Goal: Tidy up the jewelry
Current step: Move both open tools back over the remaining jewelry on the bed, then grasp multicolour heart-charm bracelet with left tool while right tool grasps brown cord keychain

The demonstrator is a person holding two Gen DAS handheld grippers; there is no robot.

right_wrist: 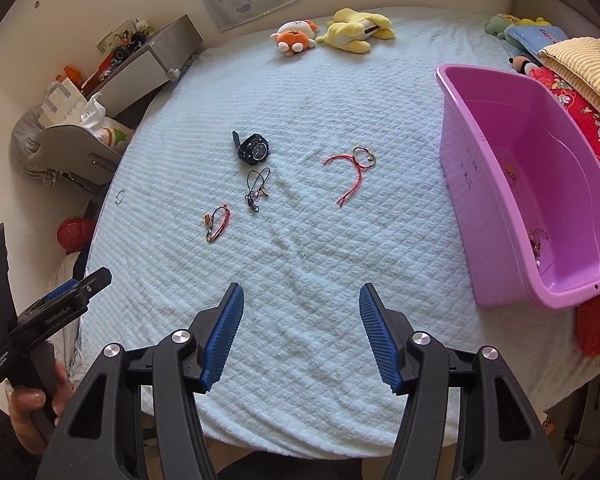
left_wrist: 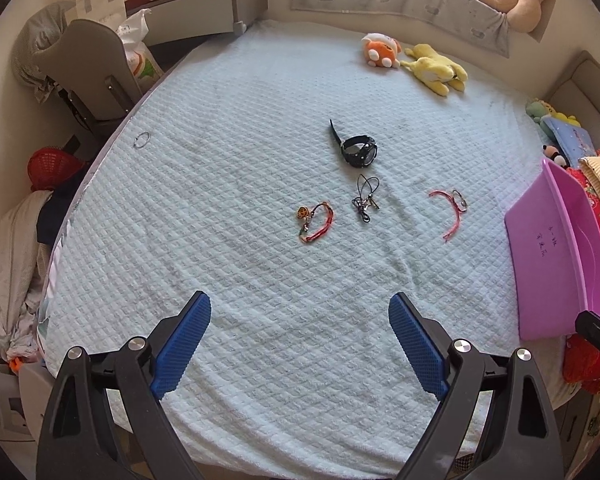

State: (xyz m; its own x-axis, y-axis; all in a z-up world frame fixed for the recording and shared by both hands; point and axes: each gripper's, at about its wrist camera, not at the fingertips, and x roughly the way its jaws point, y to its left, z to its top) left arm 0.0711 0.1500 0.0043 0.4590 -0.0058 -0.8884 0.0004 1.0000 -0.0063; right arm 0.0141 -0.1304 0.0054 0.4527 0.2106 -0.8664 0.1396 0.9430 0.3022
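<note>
both grippers, left gripper [left_wrist: 300, 308] and right gripper [right_wrist: 302, 300], spread wide, empty; "genrobot.ai" printed on left. five jewelry pieces on bedspread [right_wrist: 300, 240]: watch [right_wrist: 253, 148], two red bracelets, black charm cords, ring. one pink tub [right_wrist: 460, 184].

**Bed-top holdings, as we find them**

We list, on the pale blue quilted blanket [right_wrist: 300, 260]: a black wristwatch [right_wrist: 253, 149] centrally; just before it a dark cord charm [right_wrist: 256, 192]; left of that a red beaded bracelet [right_wrist: 218, 222]; right, a red string bracelet [right_wrist: 354, 168]. Far right stands a purple plastic tub [right_wrist: 456, 168]. Behind lie two plush toys [right_wrist: 332, 34].
</note>
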